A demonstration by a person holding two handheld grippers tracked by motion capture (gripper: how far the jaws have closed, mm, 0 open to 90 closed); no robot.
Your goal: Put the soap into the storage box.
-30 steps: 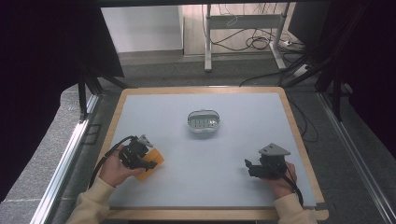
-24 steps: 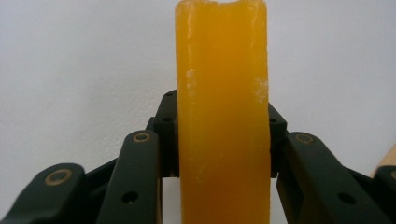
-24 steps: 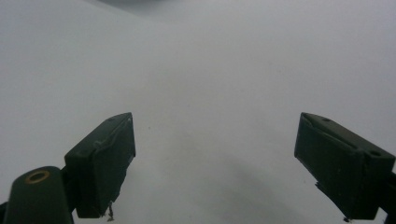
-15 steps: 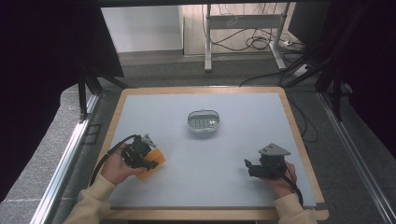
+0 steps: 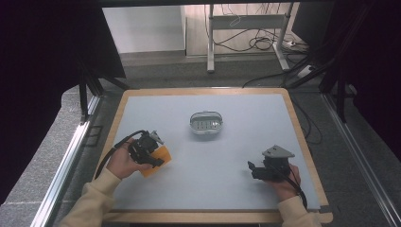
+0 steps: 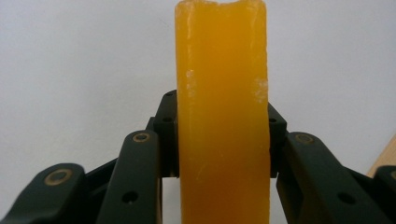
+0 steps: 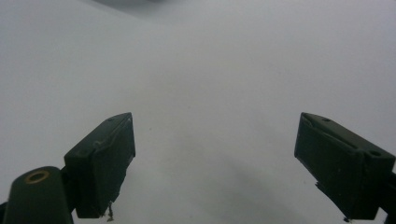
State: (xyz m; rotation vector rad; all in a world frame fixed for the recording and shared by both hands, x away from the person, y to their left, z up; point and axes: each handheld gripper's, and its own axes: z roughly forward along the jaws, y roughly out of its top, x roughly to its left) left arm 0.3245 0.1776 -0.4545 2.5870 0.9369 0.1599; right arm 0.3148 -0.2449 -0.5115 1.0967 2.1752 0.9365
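An orange sponge-like block [image 5: 157, 160] lies low over the white table at the front left, and my left gripper [image 5: 152, 157] is shut on it. In the left gripper view the block [image 6: 222, 116] stands upright between the two black jaws, which press on both its sides. My right gripper [image 5: 251, 169] rests at the front right, open, pointing left. In the right gripper view its jaws stand wide apart over bare table, with nothing between them. A small oval metal basket [image 5: 206, 123] sits at the table's middle, farther back.
The white table surface [image 5: 246, 123] has a wooden rim [image 5: 203, 91]. Cables trail from both grippers toward the person's sleeves. Black frames and floor cables lie beyond the far edge.
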